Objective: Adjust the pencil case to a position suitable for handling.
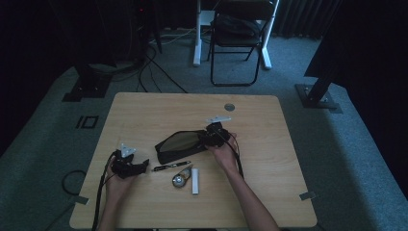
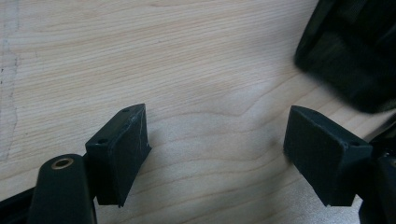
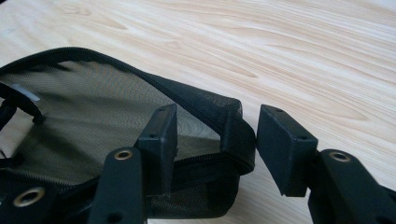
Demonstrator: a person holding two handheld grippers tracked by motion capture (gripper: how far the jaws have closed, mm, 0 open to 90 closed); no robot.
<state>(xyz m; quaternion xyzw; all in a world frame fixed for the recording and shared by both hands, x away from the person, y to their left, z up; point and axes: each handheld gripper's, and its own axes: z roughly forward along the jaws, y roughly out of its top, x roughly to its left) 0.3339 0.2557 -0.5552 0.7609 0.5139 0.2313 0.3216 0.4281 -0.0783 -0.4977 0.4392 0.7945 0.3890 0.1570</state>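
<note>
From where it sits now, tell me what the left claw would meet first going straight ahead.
Bare tabletop lies between and ahead of the open left claw. The black mesh pouch sits off toward its right jaw, so it would likely slide past its edge, though depth is unclear.

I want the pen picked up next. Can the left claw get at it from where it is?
Probably yes: the left claw is open, and the pen lies just beside it on bare table, nothing between.
</note>
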